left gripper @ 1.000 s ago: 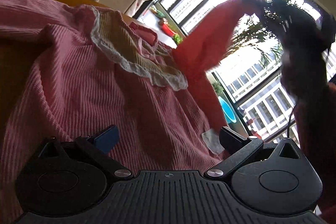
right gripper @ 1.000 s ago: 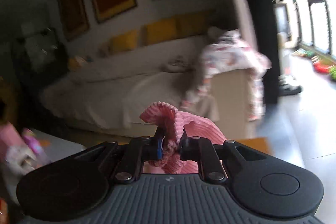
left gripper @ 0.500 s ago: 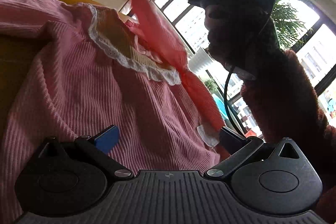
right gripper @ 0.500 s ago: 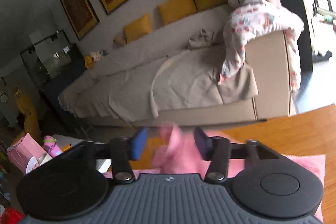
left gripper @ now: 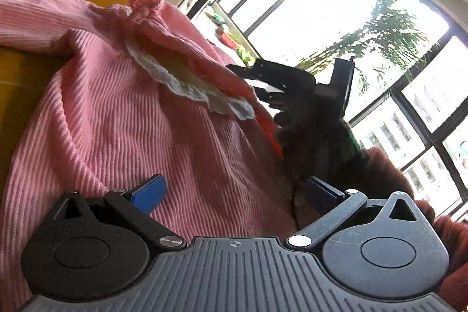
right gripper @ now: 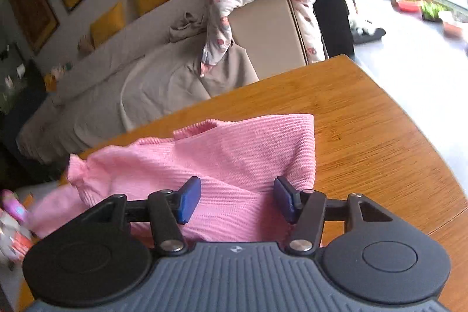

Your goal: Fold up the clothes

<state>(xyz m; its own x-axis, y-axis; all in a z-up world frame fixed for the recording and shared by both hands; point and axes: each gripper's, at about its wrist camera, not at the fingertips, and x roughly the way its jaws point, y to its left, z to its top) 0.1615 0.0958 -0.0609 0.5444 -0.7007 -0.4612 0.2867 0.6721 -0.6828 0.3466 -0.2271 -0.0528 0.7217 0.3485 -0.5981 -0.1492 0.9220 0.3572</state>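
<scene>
Nearest, the right gripper, clamped on a sleeve a second ago, now gapes empty; the left gripper stays wide too. Beyond, the pink ribbed garment lies on the wooden table, sleeve laid across its lace collar — apparently one fold placed.

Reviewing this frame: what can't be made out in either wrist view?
- Left wrist view: the right gripper is a backlit silhouette; its jaws are unreadable.
- Right wrist view: the pink ribbed knit garment has its near edge hidden behind the gripper body.
- Right wrist view: the small items at the left edge are blurred.
</scene>
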